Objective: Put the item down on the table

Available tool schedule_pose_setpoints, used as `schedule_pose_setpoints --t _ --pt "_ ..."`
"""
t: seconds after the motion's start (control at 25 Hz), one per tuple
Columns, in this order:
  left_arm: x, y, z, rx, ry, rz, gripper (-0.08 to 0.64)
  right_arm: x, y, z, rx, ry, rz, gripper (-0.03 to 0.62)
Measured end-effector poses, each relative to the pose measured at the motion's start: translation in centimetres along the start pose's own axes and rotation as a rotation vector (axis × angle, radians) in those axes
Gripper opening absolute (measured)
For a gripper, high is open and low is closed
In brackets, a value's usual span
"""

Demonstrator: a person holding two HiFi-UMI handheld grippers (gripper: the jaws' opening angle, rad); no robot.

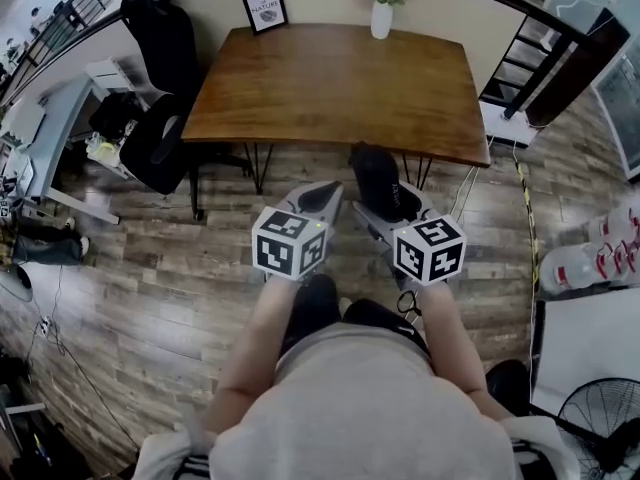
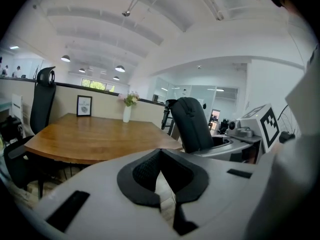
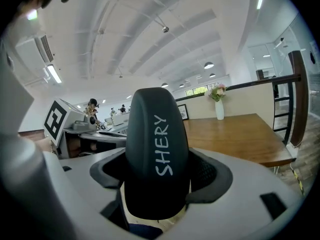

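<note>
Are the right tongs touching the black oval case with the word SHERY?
Touching. The right gripper view shows the right tongs closed on the black oval case, a dark pad against each side.

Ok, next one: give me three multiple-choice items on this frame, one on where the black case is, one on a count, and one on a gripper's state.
1. Where is the black SHERY case?
A. on the wooden table
B. in the right gripper
C. on the floor

2. How many things stand on the wooden table?
A. two
B. four
C. none

3. How are the left gripper's jaws?
A. shut, empty
B. wide open
C. clamped on the case

Answers:
1 B: the right gripper's jaws clamp the case on both sides.
2 A: only a framed picture and a white vase of flowers stand there.
3 A: the jaw tips meet with nothing between them.
</note>
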State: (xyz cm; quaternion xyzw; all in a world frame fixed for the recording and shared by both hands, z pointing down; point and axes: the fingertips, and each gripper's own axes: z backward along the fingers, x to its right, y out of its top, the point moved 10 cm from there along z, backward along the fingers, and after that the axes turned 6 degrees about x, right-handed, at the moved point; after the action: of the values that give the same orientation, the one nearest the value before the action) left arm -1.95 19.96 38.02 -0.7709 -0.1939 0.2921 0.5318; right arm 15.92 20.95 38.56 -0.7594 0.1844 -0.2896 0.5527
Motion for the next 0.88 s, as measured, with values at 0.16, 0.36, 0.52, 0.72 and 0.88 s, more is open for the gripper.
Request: schedule_pose_setpoints --t 0.16,0.36,0.52,0.72,0.88 --pt "-1.6 -0.2 -1.3 -0.009 0.009 0.029 0.012 1.1 -0.3 -1.2 -0.011 0.002 -0.011 0.362" --pt "-3.6 0.5 -3.8 -0.014 0.0 0.034 0.012 2.9 0.0 -3.1 -0.012 -0.012 -0.02 0.362" --pt "-6.2 1.2 -6.3 -0.021 -0.009 0.045 0.012 4.9 0.8 -5.6 -0.014 -0.025 -0.022 0.362" --pt "-10.1 3.5 -9.2 -0.016 -0.027 0.014 0.012 7.1 2.8 -10.1 0.0 -0.036 -0.006 0.362" --pt "-13.7 5.4 -11.5 -0.025 -0.047 0.002 0.012 8.2 4.6 -14.0 0.013 -0.048 -0.01 0.362"
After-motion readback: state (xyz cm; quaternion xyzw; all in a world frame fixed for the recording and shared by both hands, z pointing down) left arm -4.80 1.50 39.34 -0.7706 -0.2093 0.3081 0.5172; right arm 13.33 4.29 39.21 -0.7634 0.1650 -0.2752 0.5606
